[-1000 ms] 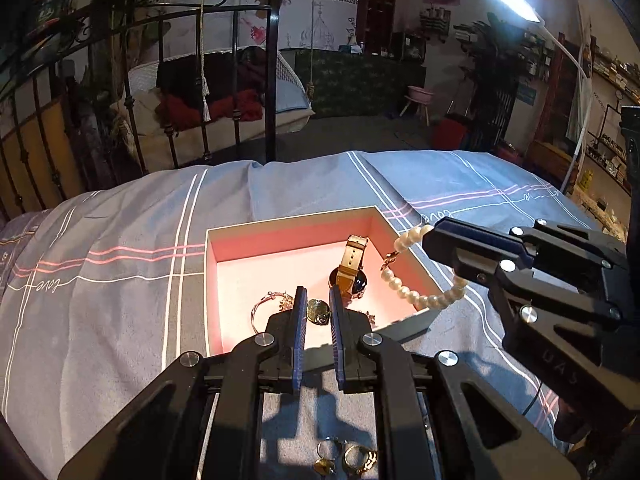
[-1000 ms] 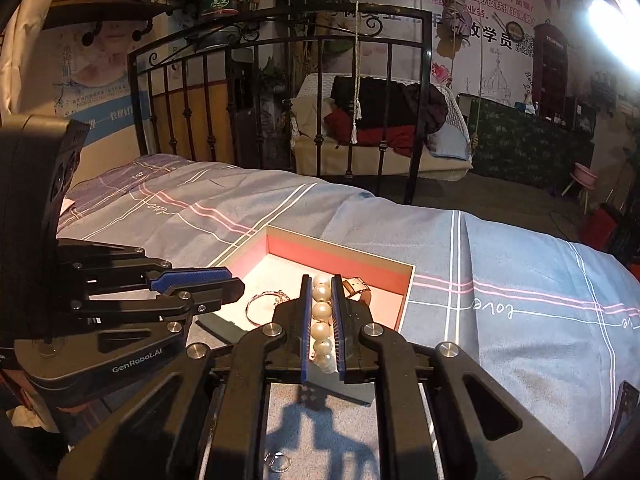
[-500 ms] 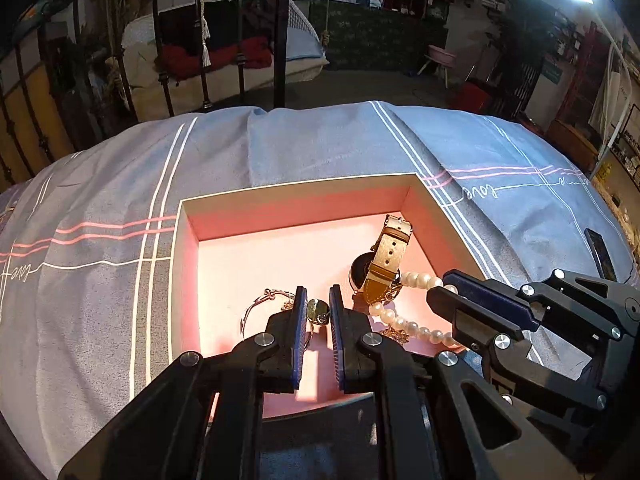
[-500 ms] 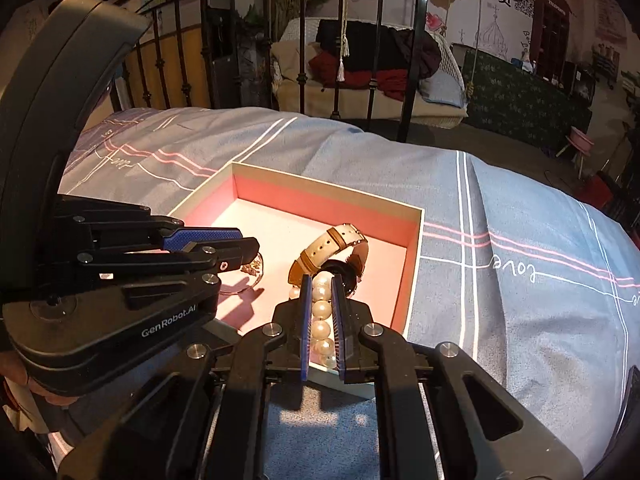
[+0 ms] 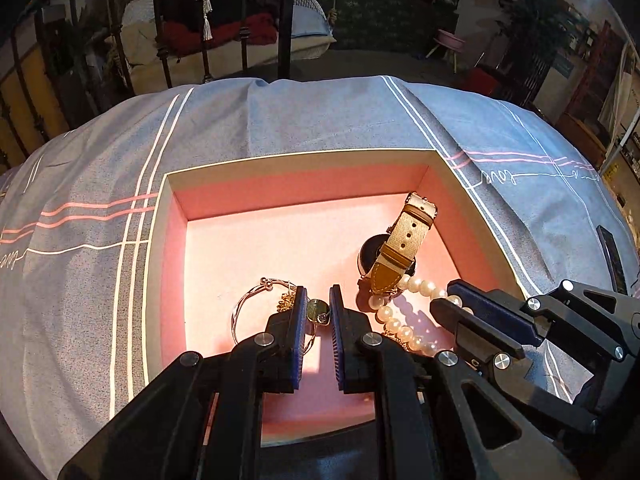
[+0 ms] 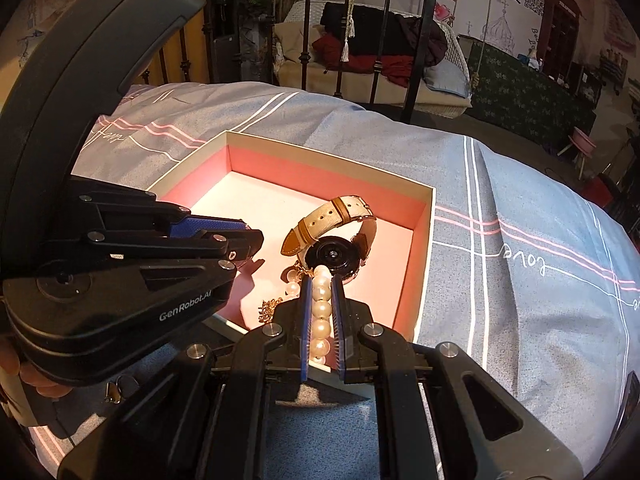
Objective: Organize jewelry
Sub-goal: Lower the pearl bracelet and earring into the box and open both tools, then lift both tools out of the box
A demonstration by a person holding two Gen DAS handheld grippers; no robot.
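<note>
A pink-lined open box (image 5: 280,168) (image 6: 424,216) lies on the grey striped bedspread. Inside it are a watch with a tan strap (image 5: 404,240) (image 6: 332,236), a thin metal bangle (image 5: 248,308) and a gold charm (image 6: 270,306). My left gripper (image 5: 318,312) is shut on a small round greenish pendant (image 5: 316,309), held low over the box floor. My right gripper (image 6: 320,308) is shut on a pearl bracelet (image 6: 321,312) (image 5: 400,316), whose beads rest on the box floor beside the watch. The right gripper also shows in the left wrist view (image 5: 472,312).
A small ring or earring (image 6: 116,390) lies on the bedspread in front of the box. A black iron bed rail (image 6: 376,40) stands at the far edge. A dark flat phone-like object (image 5: 610,256) lies on the bedspread at the right.
Both grippers have moved forward and down over the box. The pearl bracelet has gone from the box's right rim to its floor. The pendant stays between the left fingers.
</note>
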